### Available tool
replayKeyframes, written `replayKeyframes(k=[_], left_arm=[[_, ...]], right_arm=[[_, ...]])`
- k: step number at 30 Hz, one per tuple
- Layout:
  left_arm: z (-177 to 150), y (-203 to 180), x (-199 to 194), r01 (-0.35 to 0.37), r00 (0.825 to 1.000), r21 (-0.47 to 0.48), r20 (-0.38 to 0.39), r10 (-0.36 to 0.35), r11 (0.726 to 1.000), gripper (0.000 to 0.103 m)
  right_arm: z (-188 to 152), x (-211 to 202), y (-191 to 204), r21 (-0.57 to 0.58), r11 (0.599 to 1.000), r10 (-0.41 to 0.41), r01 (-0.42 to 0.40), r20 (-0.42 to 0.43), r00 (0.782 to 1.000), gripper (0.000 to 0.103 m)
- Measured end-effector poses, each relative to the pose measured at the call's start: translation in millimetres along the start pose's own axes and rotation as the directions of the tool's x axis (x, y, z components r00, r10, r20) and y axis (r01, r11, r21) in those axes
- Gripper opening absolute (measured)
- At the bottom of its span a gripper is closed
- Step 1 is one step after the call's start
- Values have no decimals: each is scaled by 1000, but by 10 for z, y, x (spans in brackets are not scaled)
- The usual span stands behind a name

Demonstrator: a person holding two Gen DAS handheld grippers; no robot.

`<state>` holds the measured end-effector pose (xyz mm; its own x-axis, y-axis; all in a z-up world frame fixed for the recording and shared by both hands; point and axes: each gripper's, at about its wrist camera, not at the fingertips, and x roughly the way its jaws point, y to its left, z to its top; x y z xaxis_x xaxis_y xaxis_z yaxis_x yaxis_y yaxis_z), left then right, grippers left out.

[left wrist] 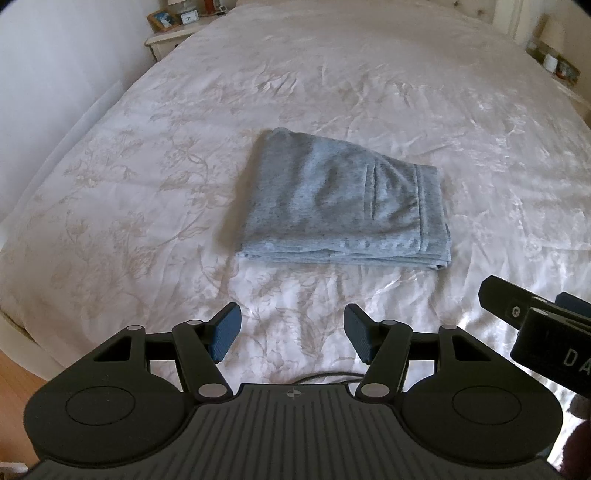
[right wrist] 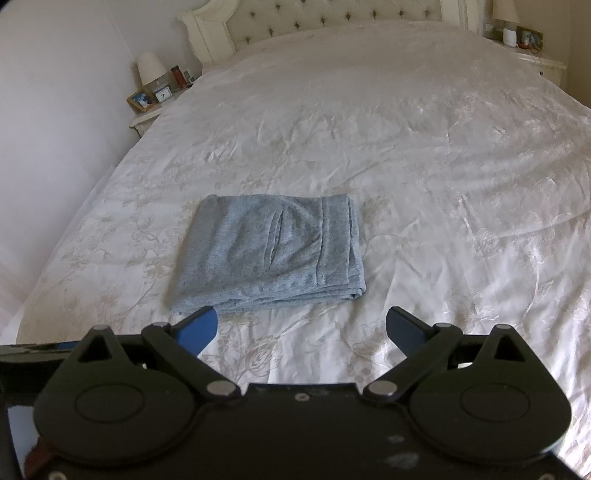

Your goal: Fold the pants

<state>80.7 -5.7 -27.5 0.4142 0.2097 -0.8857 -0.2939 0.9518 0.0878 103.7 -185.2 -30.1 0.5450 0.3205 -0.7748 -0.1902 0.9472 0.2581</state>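
Observation:
Grey-blue pants (left wrist: 340,201) lie folded into a compact rectangle on the white bedspread (left wrist: 147,184), layered edges facing me. In the right wrist view the same pants (right wrist: 266,254) rest left of centre, a pocket slit showing on top. My left gripper (left wrist: 291,334) hovers above the bedspread short of the folded edge, open, with only sheet between its blue pads. My right gripper (right wrist: 301,330) is also open and holds nothing; its left pad (right wrist: 197,328) overlaps the pants' near corner in the picture. The right gripper's body (left wrist: 535,321) shows at the right edge of the left wrist view.
The bed has a tufted headboard (right wrist: 332,18). A nightstand (right wrist: 147,110) at the left carries a lamp, a clock and a picture frame. Another nightstand (right wrist: 532,55) stands at the far right. Wooden floor (left wrist: 14,373) shows past the bed's left edge.

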Motion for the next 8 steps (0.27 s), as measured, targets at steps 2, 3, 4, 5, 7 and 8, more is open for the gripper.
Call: replayKeyframes(k=[2,3,4,5,7,8], left_arm=[[2,19,18,3,1000,-3,-3,-3,1000,60],[4,29,27,2,1000,-4,-4,-2,1000,60],[8,43,36,3,1000,-4,-5,-3,1000,60],[13,59,47,6,1000,-6,-6,-6,1000,60],[19,91,68,11,1000,-12,-9,-11,1000,60],[23,114,82,17,1000,-15,-13,-17,1000,60]], right_arm=[[3,18,17,-3,1000,-1,1,-4,1000,103],[4,26,26,-4,1000,-1,1,-5,1000,103],[5,36,40,-5,1000,-3,3,-6,1000,103],[6,46,48,-7,1000,-5,4,-8,1000,103],[10,69,69,-8,1000,-8,8,-12,1000,103],[12,83,86,-9,1000,-10,10,-15,1000,103]])
